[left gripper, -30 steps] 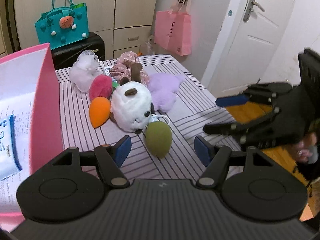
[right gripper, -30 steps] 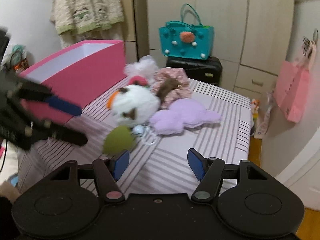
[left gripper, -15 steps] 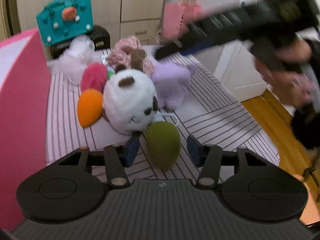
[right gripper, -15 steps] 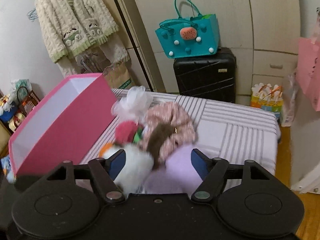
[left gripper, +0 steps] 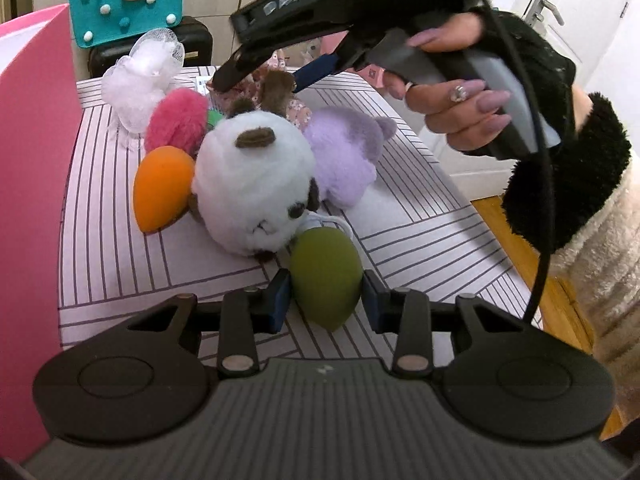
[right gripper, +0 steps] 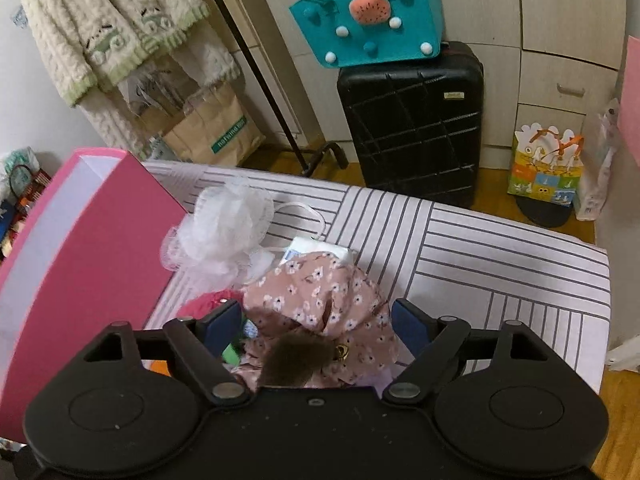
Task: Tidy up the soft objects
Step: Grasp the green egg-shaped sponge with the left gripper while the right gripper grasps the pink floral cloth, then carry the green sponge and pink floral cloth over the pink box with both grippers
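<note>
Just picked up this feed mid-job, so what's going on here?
A person is sorting soft toys on a striped table beside a pink box. The left gripper is closing on the green egg-shaped sponge, pads against its sides. The right gripper, jaws opening, hovers over the floral fabric piece, not gripping it.

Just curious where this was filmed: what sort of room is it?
Probably a bedroom or spare room in a home. A knitted cardigan hangs on a rack, a black suitcase stands against built-in cupboards, and plush toys lie on a striped cloth.
</note>
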The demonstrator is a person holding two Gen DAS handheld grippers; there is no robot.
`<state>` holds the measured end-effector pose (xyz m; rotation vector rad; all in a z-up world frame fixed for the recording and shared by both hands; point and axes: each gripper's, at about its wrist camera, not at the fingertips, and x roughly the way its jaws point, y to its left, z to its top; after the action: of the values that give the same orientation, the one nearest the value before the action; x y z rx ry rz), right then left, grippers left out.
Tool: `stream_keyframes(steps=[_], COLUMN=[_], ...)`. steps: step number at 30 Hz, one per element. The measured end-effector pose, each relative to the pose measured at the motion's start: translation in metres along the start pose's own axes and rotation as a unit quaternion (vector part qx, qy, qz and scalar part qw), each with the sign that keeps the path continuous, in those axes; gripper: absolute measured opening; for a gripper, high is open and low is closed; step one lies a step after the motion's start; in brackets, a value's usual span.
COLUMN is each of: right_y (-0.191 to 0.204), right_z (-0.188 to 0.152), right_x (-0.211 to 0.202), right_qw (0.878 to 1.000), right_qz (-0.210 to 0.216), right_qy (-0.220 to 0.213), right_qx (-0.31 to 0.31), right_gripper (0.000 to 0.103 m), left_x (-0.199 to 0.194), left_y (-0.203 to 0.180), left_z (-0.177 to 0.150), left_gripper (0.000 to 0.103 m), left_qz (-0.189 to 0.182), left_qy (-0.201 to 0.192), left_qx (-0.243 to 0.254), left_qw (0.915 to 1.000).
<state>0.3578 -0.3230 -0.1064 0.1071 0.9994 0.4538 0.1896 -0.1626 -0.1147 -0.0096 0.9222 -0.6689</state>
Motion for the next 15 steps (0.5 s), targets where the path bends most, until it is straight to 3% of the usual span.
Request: stream_keyframes(steps=[4, 6, 15], right_y=[-0.006, -0.008, -0.004], right_z=[-0.004, -0.009, -0.027], right_x=[-0.005, -0.012, -0.057], right_qw=[1.000, 1.000, 0.998], right_qz=[0.004, 0.014, 0.027], right_qy=[-0.002, -0.006, -0.044], right_qx=[0.019, 0.027, 0.038], right_gripper=[0.034, 0.023, 0.020], left_x=[0.002, 0.001, 0.000], left_y=[-0.005, -0.007, 0.000], left_z=[0.000, 0.001, 0.001], left_gripper=[0.035, 0.035, 0.034], left_qz=[0.006, 0.006, -0.003], left_qy=[-0.001, 0.000, -0.002], left_qx=[0.016, 0.020, 0.007], left_qw=[0.9999, 0.9998, 1.0000])
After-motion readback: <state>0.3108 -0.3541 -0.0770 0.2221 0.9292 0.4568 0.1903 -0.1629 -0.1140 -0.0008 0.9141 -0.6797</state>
